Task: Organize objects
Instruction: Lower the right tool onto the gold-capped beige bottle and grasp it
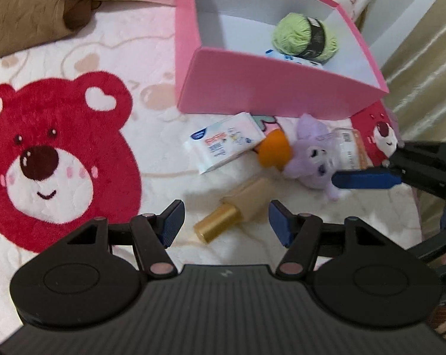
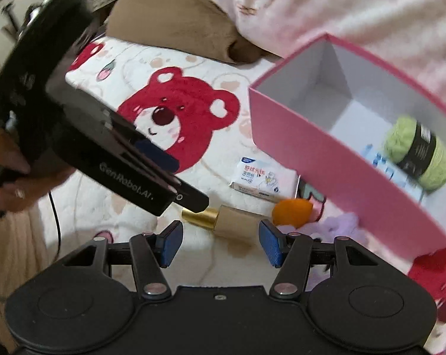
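Note:
A beige bottle with a gold cap [image 1: 234, 207] lies on the bed, its cap end between the open fingers of my left gripper [image 1: 225, 223], untouched. Beyond it lie a white tissue pack [image 1: 223, 145], an orange object [image 1: 273, 148], a purple plush [image 1: 314, 153] and a small packet [image 1: 350, 148]. One blue finger [image 1: 368, 179] of my right gripper reaches in beside the plush. In the right wrist view my right gripper [image 2: 221, 241] is open over the bottle [image 2: 225, 219], near the plush [image 2: 338, 224]. The pink box [image 1: 252, 88] holds green yarn [image 1: 302, 35] and a tissue pack [image 1: 291, 57].
The bedspread bears a big red bear face [image 1: 54, 153]. A brown pillow [image 1: 24, 9] and a pink blanket [image 2: 341, 6] lie at the back. A hand [image 2: 12, 174] holds the left gripper's black body [image 2: 104, 148] at the left. A curtain [image 1: 424, 68] hangs at the right.

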